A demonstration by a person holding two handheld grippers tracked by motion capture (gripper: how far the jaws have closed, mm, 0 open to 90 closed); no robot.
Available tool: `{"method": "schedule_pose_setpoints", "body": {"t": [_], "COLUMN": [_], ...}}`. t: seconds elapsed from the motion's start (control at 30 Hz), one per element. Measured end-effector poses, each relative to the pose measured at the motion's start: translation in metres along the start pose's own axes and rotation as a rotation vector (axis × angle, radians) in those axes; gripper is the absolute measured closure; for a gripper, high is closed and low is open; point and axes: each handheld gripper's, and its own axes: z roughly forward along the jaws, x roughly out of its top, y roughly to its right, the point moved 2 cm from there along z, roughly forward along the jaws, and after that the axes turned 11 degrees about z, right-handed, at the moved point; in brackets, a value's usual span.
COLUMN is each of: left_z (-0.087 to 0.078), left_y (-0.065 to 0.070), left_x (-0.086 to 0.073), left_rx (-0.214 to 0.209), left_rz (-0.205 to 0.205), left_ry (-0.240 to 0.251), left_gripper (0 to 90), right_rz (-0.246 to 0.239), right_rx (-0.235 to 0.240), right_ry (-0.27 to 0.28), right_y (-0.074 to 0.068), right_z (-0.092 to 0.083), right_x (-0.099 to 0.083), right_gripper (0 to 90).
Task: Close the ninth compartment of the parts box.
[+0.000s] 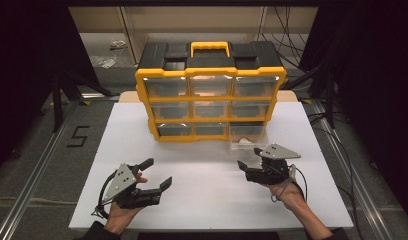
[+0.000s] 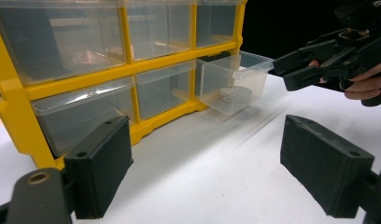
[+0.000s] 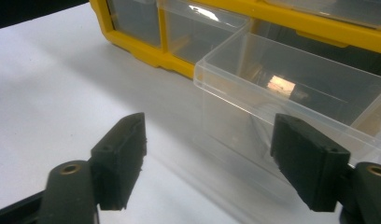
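Clear plastic drawer [image 3: 291,88], pulled out of the yellow box [image 1: 210,95], just ahead of the right gripper [image 3: 212,163]. Jaws wide apart, holding nothing. Probably light, thin, smooth, a bit slippery; best pinched on the front wall. See-through, with something small and round inside.

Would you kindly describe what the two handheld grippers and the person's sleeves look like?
Both the left gripper and the right gripper are black, each topped by a grey three-cornered plate with small dark dots. Their jaws end in blocky black pads held by brass-ringed pivots. A thin black cable loops from the right gripper. Dark sleeves cover the wrists.
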Motion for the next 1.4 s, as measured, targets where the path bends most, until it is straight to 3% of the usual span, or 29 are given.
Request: {"method": "schedule_pose_setpoints", "body": {"t": [0.27,0.57,0.83,1.4], "left_z": [0.001,0.001,0.001,0.001], "left_y": [0.0,0.0,0.001,0.001], "left_x": [0.0,0.0,0.0,0.0], "left_rx": [-0.003,-0.003,-0.005,-0.004], "left_rz": [0.003,0.005,0.008,0.009], "left_ry": [-0.001,0.0,-0.005,-0.005], "left_gripper": [16.2,16.2,16.2,16.3], "right_rz": [-0.021,-0.056,-0.085,-0.112], "right_rx": [-0.003,-0.014,-0.056,-0.101], "right_ry": [0.002,-0.012,-0.013,-0.011], "right_y": [0.001,0.008,0.016,0.025], "right_z": [0.0,0.004,0.01,0.016], "right_x": [-0.001,-0.002,-0.005,-0.006], "right_gripper": [47.7,62.0,78.7,90.0]}}
